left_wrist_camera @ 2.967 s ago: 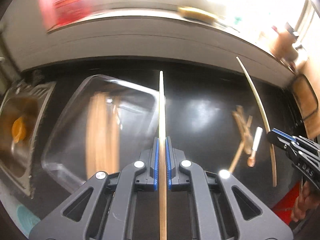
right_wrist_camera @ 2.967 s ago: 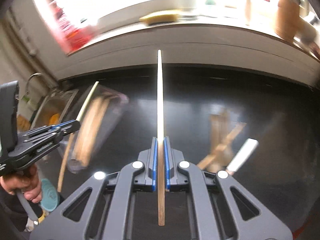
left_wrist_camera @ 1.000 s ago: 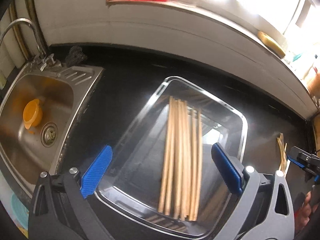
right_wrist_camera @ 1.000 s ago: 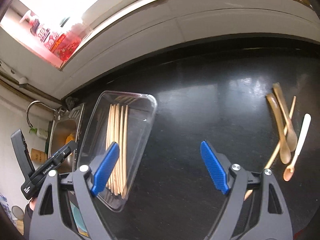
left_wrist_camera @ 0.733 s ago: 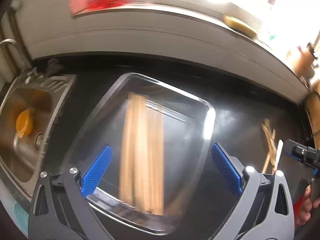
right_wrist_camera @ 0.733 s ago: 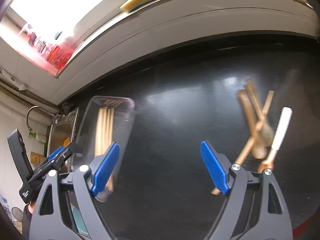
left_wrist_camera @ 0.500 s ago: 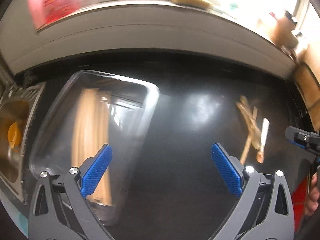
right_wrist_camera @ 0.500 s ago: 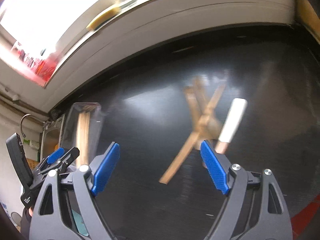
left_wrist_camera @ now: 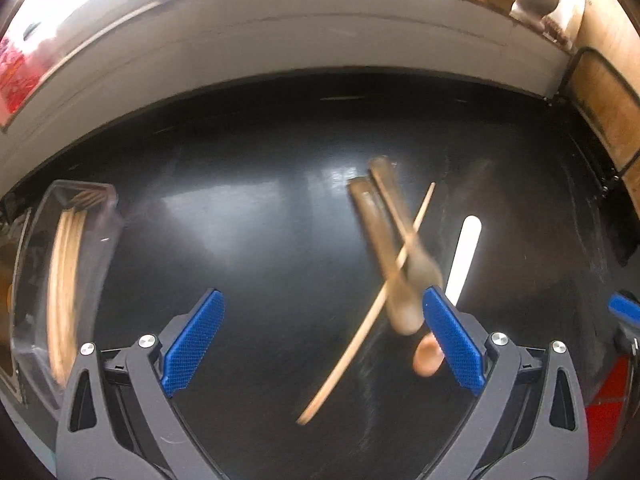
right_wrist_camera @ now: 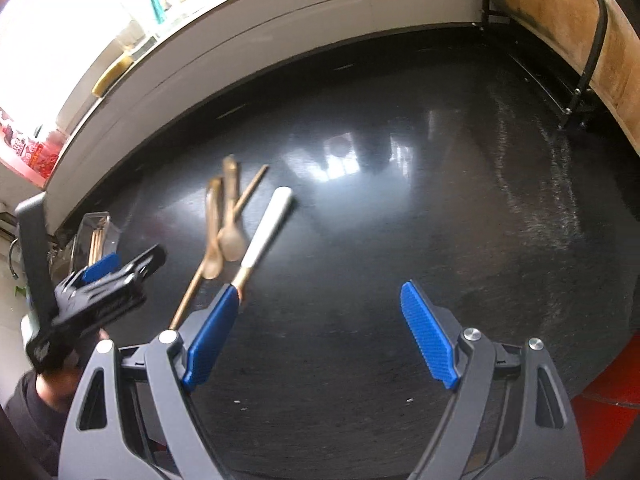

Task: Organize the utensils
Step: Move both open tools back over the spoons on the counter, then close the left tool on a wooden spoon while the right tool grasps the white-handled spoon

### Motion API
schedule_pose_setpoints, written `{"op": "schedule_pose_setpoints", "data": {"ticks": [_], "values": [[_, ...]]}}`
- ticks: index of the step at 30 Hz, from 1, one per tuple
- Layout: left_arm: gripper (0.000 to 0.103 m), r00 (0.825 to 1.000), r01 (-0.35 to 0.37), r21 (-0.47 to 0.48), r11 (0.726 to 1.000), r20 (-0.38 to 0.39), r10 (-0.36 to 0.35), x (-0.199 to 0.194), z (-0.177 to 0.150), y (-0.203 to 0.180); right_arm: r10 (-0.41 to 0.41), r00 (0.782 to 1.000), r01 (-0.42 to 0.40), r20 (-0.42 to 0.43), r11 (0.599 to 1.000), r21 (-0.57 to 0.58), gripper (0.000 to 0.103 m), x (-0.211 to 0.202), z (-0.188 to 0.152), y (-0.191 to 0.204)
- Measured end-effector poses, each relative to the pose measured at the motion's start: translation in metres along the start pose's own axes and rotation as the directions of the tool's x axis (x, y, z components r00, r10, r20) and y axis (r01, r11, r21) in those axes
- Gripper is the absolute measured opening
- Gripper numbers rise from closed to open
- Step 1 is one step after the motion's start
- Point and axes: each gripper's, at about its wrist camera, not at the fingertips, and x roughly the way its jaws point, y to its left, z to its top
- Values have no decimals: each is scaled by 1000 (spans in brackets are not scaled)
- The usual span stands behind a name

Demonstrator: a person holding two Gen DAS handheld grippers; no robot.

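Hovering wide open, holding nothing – left gripper (left_wrist_camera: 320, 336) and right gripper (right_wrist_camera: 320, 334) | spoons (left_wrist_camera: 394, 248) and one chopstick (left_wrist_camera: 362, 336) crossed on black counter (left_wrist_camera: 248, 240), clear tray (left_wrist_camera: 28, 280) far left | risk – grabbing the chopstick could knock the spoons away

My left wrist view looks steeply down at the counter (left_wrist_camera: 260, 208), close above it. My right wrist view does likewise from further right. Both share the spoons (left_wrist_camera: 396, 248) (right_wrist_camera: 228, 220) and the tray (left_wrist_camera: 60, 280) (right_wrist_camera: 94, 232).
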Motion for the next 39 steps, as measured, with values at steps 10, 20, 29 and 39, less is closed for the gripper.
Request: {"op": "schedule_pose_setpoints", "data": {"ticks": [10, 20, 29, 39], "values": [[96, 995, -67, -21, 998, -75, 66, 61, 29, -14, -15, 1000, 15, -6, 1000, 20, 81, 15, 18, -20], [55, 998, 3, 57, 998, -62, 1, 76, 35, -5, -73, 995, 71, -67, 997, -31, 81, 69, 37, 23], [9, 982, 180, 77, 981, -77, -174, 76, 46, 31, -151, 986, 152, -71, 988, 5, 77, 117, 31, 73], [9, 970, 230, 102, 968, -103, -219, 76, 70, 64, -255, 967, 254, -10, 966, -56, 16, 130, 21, 106]]}}
